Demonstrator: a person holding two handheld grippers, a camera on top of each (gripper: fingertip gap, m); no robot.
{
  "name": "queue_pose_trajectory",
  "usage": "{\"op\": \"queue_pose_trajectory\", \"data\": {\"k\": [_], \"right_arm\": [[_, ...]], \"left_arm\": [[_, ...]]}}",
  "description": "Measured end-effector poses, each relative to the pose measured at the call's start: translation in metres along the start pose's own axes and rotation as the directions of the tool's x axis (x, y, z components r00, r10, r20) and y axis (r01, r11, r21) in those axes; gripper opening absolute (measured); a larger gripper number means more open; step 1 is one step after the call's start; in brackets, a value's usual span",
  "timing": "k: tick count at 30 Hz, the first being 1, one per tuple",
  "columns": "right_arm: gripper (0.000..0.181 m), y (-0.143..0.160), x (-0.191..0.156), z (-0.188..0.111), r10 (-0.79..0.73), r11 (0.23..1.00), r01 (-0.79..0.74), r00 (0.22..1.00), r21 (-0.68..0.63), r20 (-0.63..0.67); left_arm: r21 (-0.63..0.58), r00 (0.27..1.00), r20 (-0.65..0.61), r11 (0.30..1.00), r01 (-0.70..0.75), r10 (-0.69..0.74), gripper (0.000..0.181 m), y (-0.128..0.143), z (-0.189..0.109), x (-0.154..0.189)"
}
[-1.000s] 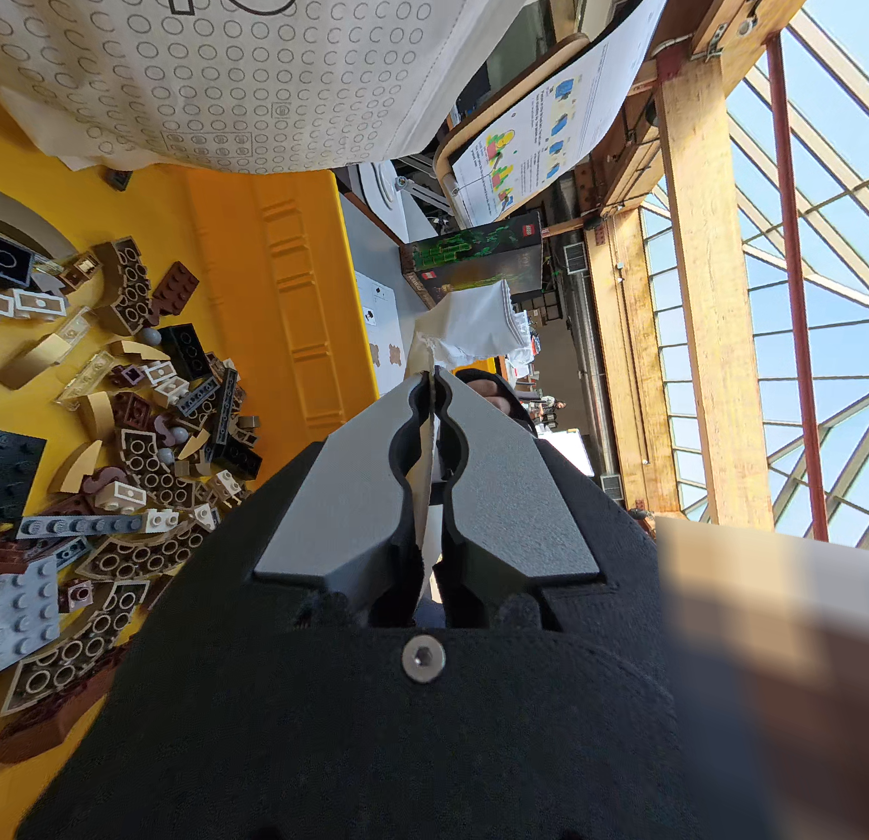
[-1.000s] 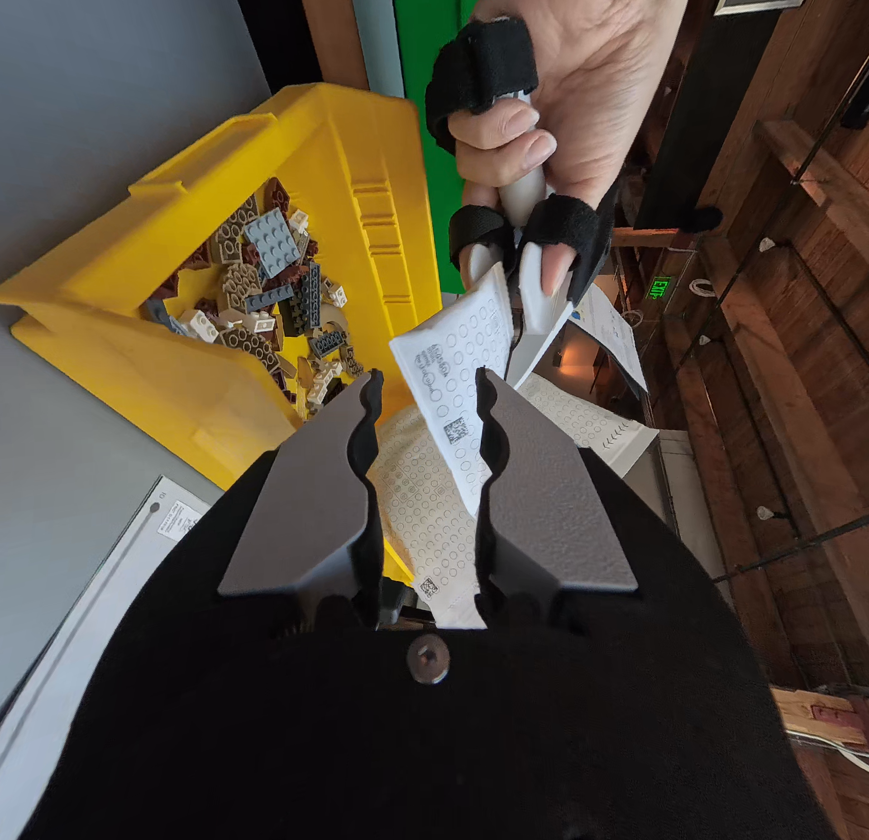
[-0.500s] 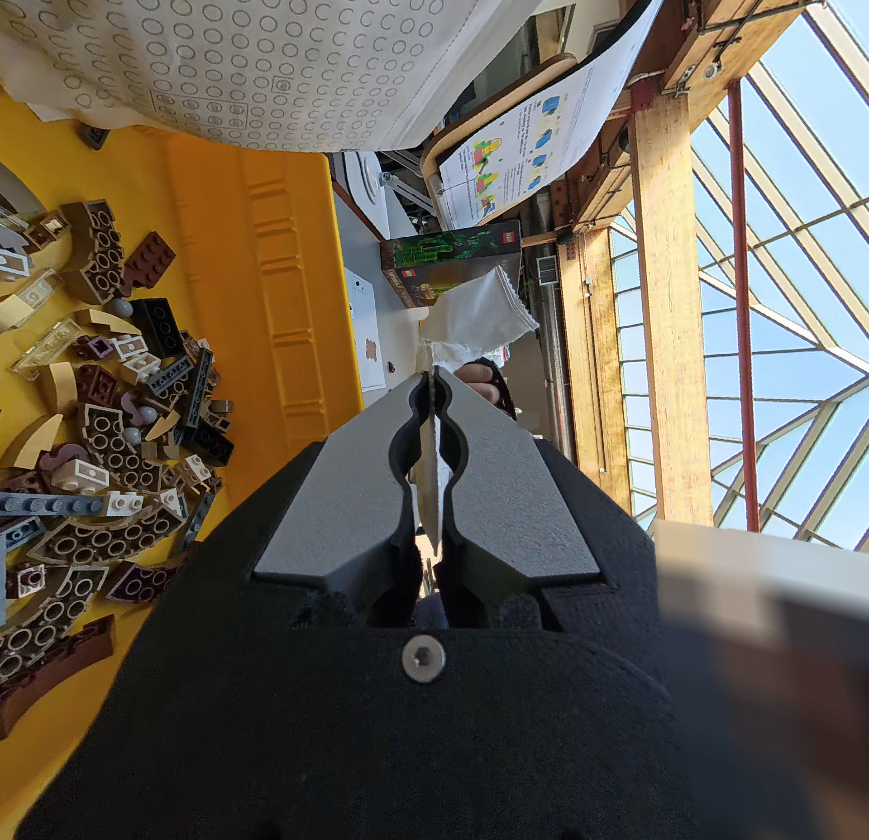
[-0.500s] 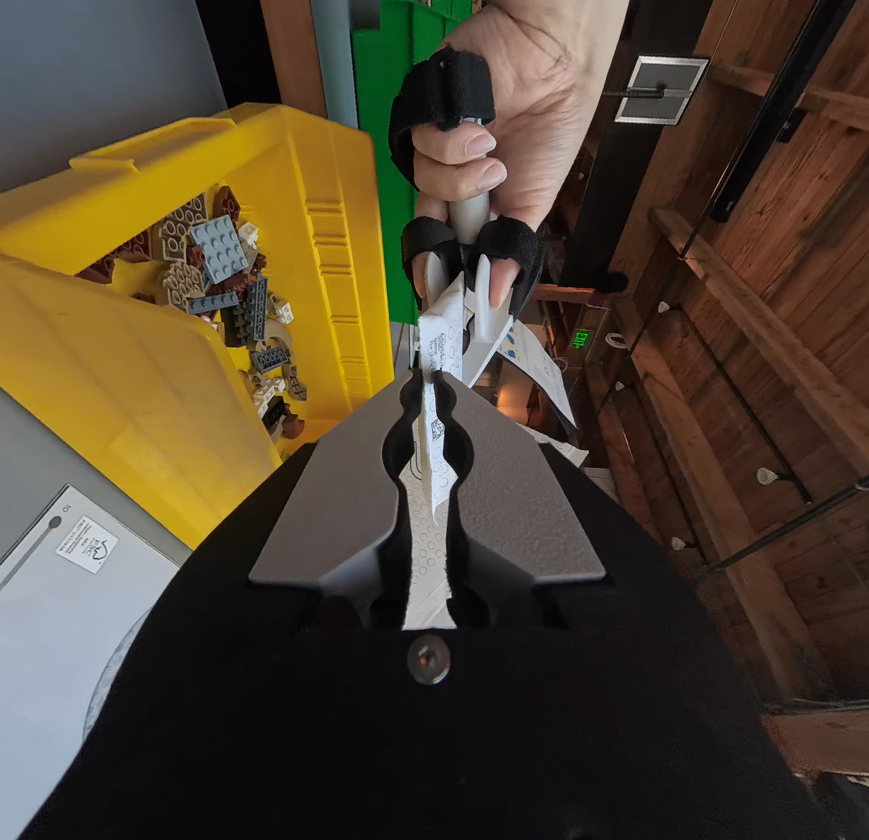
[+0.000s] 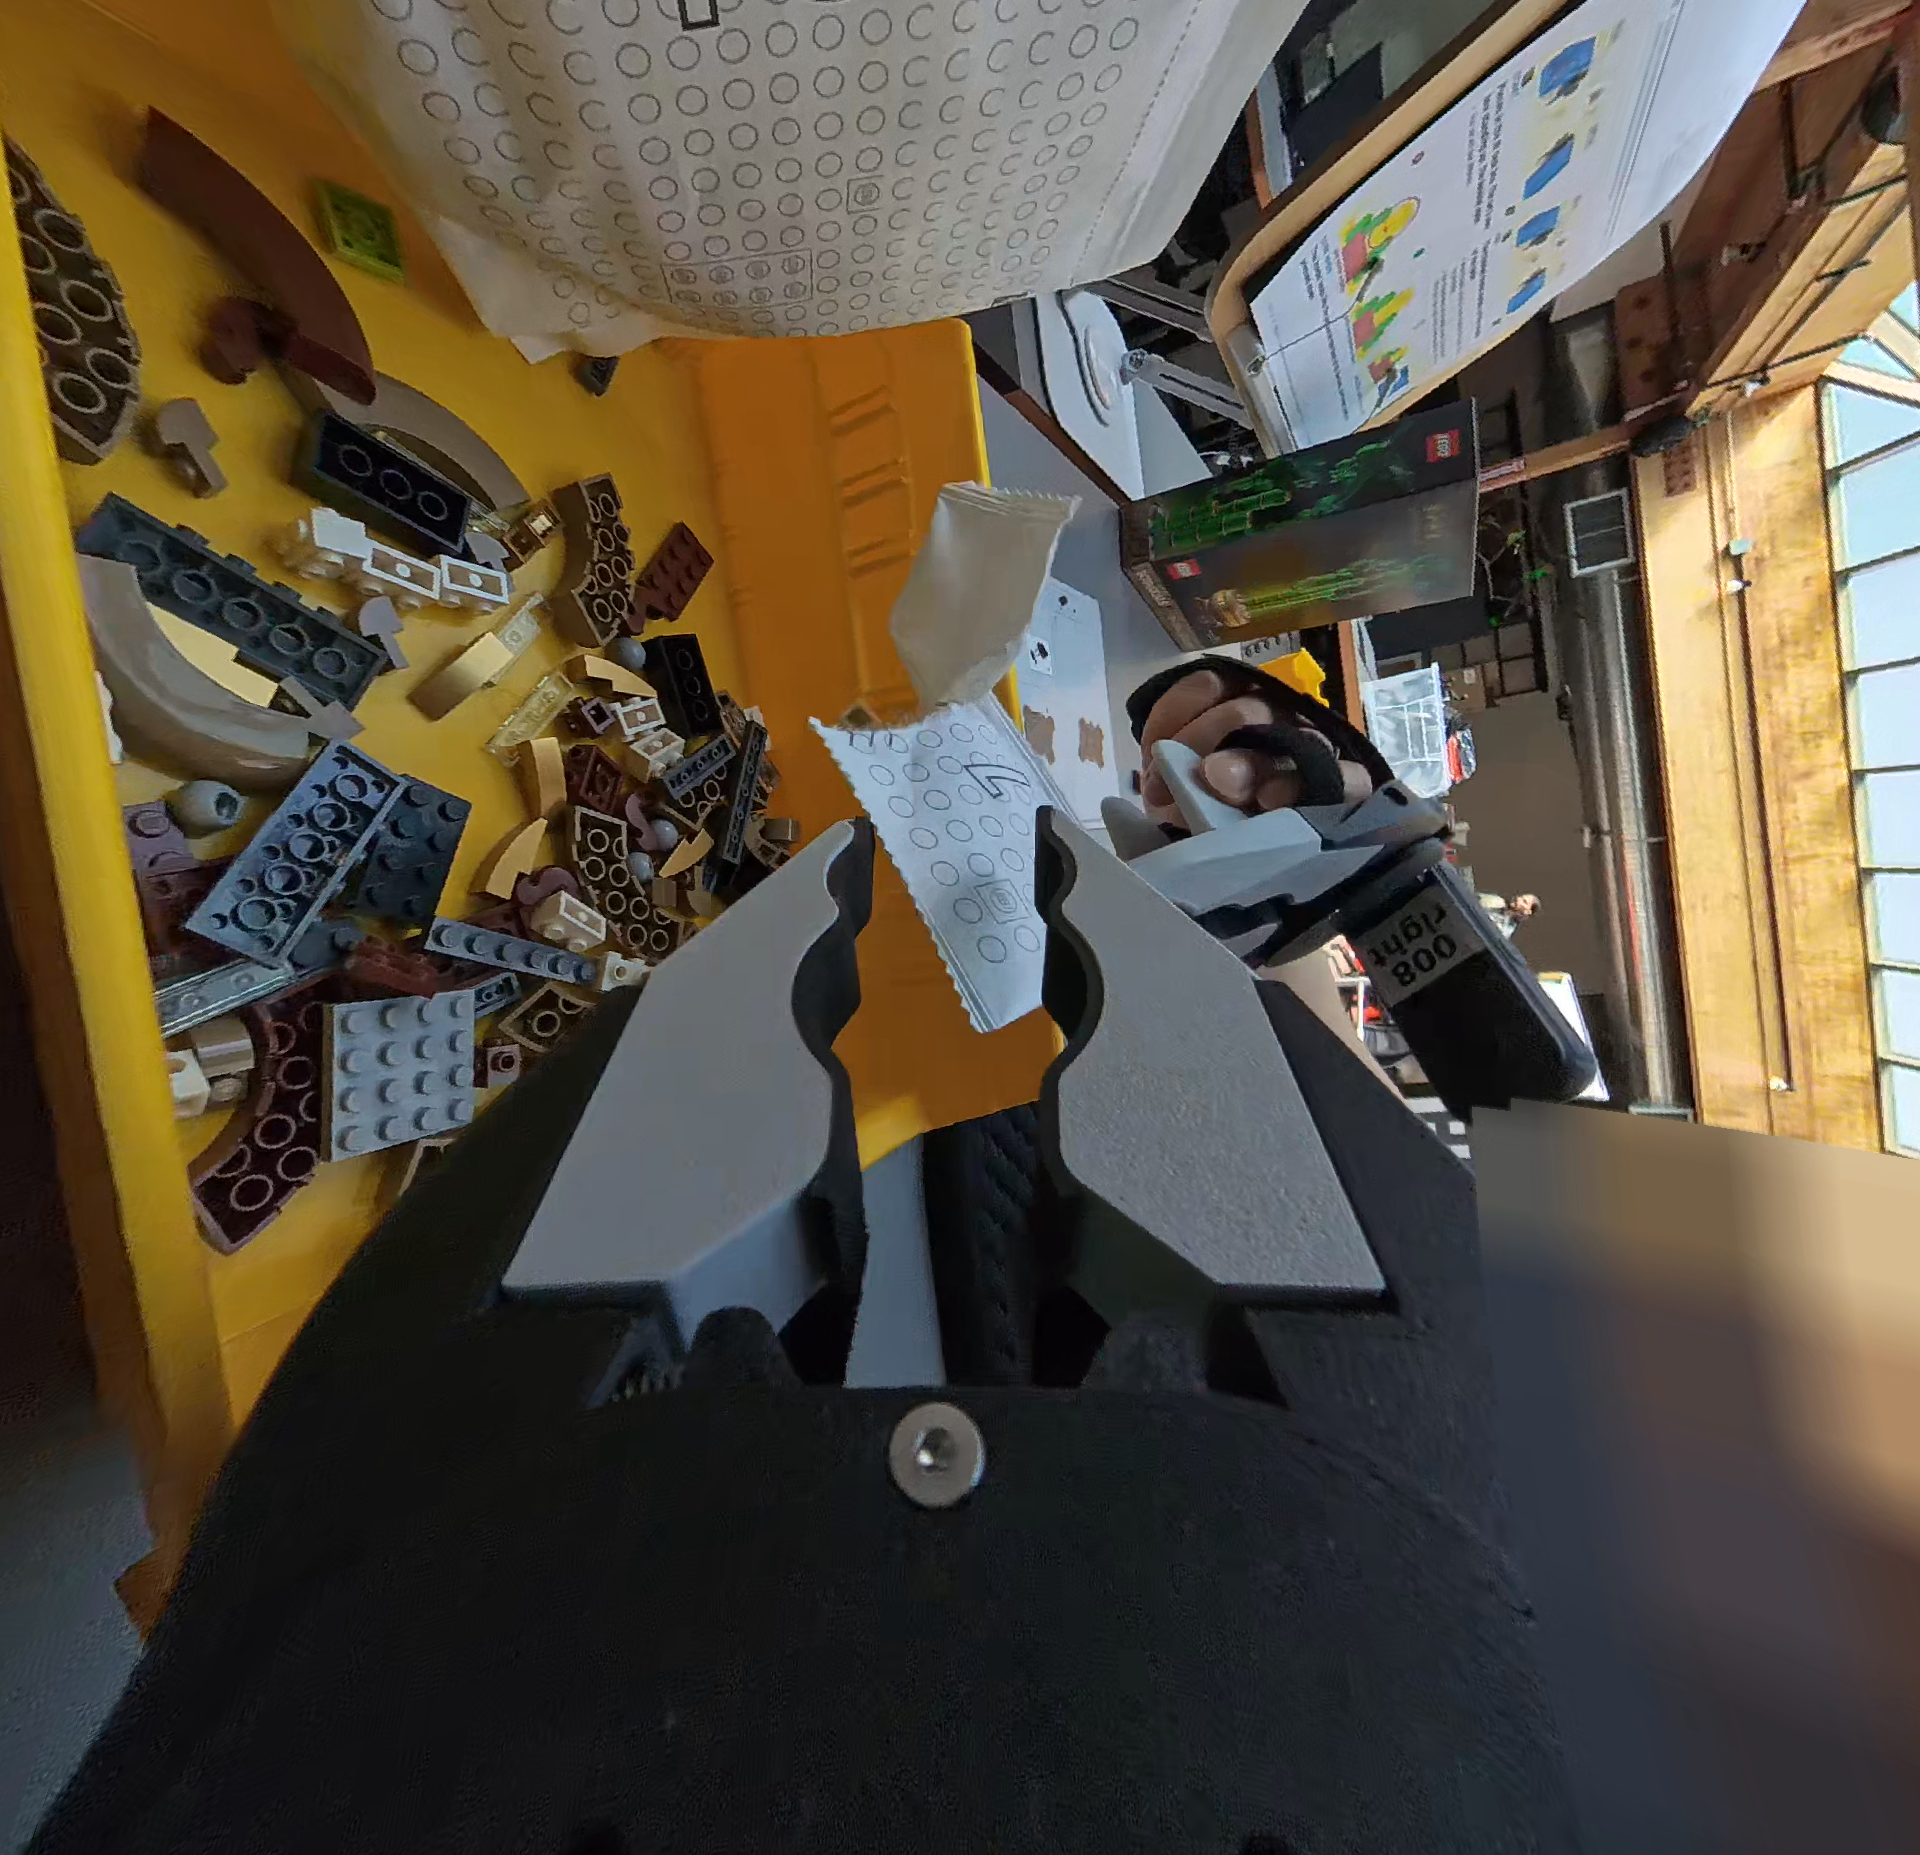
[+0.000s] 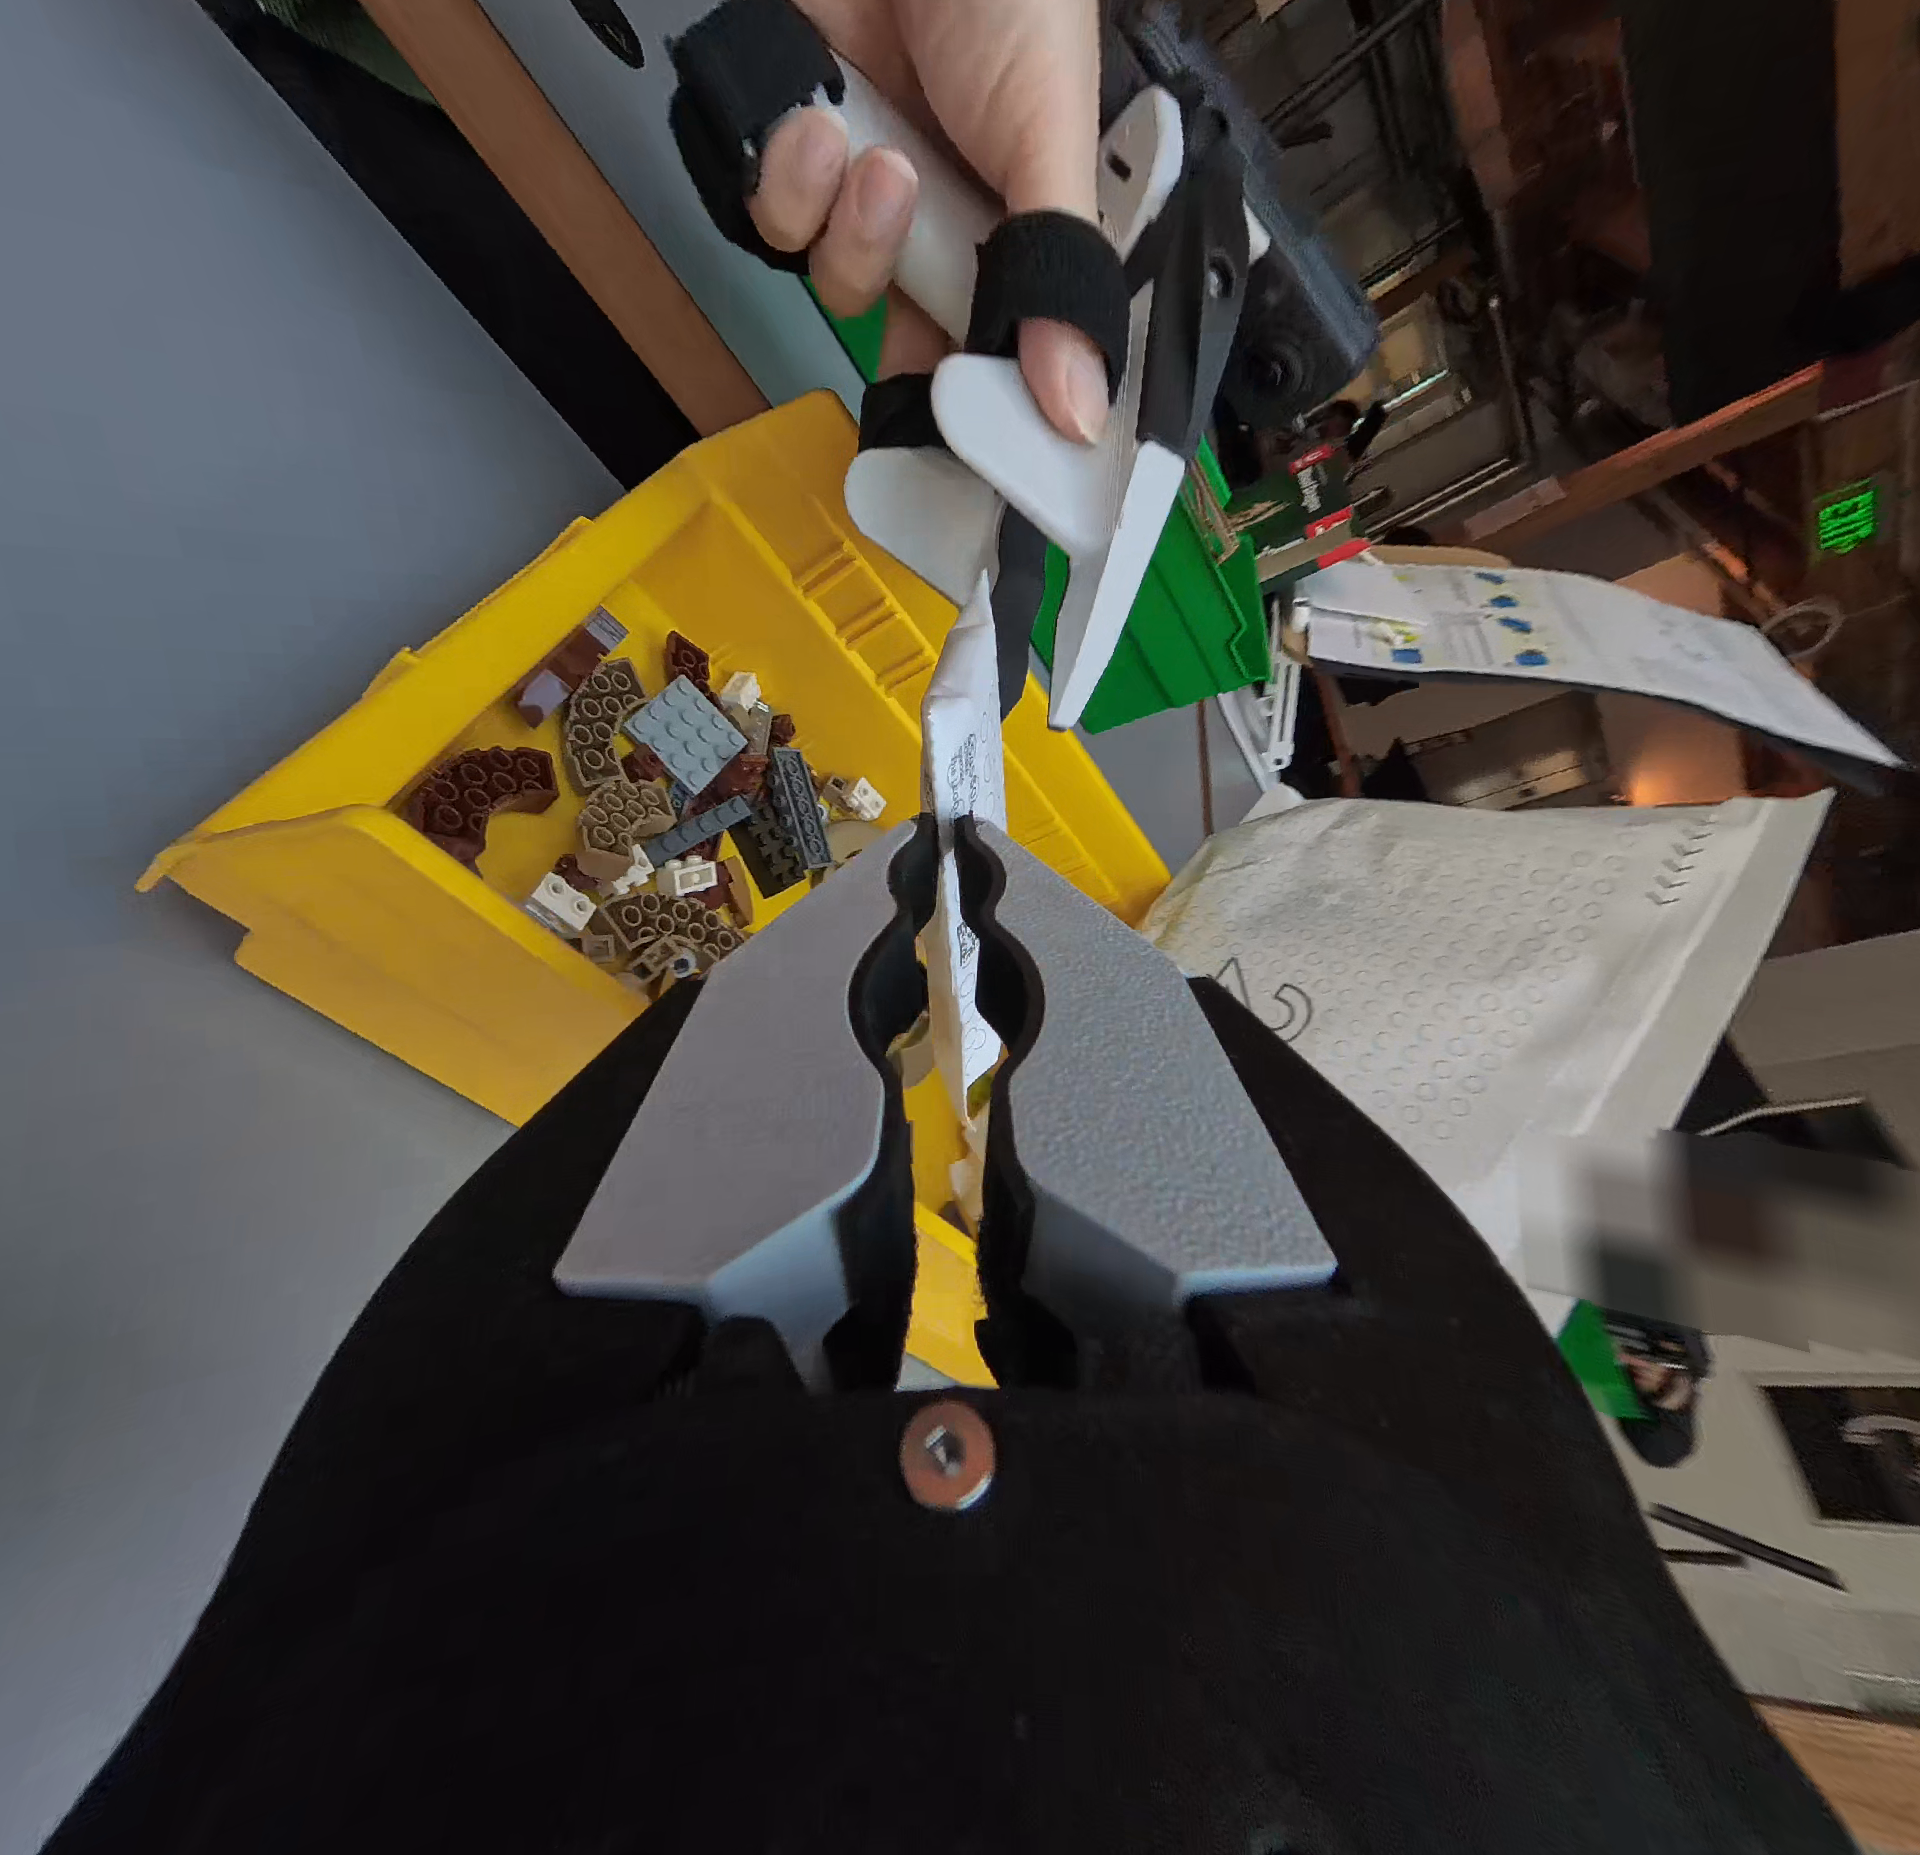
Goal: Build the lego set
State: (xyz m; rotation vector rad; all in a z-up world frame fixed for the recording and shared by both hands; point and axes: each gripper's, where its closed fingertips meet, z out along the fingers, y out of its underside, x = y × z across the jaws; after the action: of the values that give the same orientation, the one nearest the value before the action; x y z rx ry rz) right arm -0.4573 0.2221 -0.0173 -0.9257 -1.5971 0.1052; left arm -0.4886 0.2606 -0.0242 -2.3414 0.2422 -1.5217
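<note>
The right gripper (image 6: 951, 834) is pinching the small paper bag (image 6: 961, 766) above the yellow bin (image 6: 343, 948), at its 3 o'clock edge, while the left gripper (image 5: 945, 844) is gaping empty (bag between, untouched), so loosened bricks (image 5: 405, 870) risk spilling onto the table.

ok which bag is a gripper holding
The small bag, pinched in the shut right gripper. The big bag lies ungripped beside the bin.

Yellow bin (image 6: 343, 932); brown, tan, grey, black bricks (image 5: 395, 849); white circle-printed bag (image 5: 961, 870).
</note>
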Motion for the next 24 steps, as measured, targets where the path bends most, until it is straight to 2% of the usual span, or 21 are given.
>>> {"op": "queue_pose_trajectory", "data": {"k": [3,10,13,19,24], "right_arm": [[0.002,0.012,0.002,0.011,0.196,0.981,-0.195,0.975,-0.016,0.108],[0.000,0.034,0.008,0.029,0.516,0.855,-0.507,0.808,-0.110,0.282],[0.000,0.039,0.012,0.033,0.527,0.849,-0.510,0.800,-0.138,0.287],[0.000,0.042,0.016,0.037,0.572,0.819,-0.543,0.752,-0.184,0.328],[0.000,0.045,0.021,0.035,0.587,0.809,-0.551,0.728,-0.207,0.354]], "left_arm": [[0.031,0.993,0.078,0.995,-0.093,0.090,0.032,0.001,-0.008,-0.005],[0.102,0.912,0.228,0.923,-0.371,0.341,0.029,0.000,-0.022,-0.004],[0.081,0.847,0.296,0.872,-0.483,0.441,0.030,-0.001,-0.023,-0.010],[0.015,0.731,0.329,0.771,-0.636,0.597,0.036,0.000,-0.020,-0.016],[-0.040,0.578,0.329,0.622,-0.782,0.747,0.040,-0.016,-0.025,-0.005]]}}
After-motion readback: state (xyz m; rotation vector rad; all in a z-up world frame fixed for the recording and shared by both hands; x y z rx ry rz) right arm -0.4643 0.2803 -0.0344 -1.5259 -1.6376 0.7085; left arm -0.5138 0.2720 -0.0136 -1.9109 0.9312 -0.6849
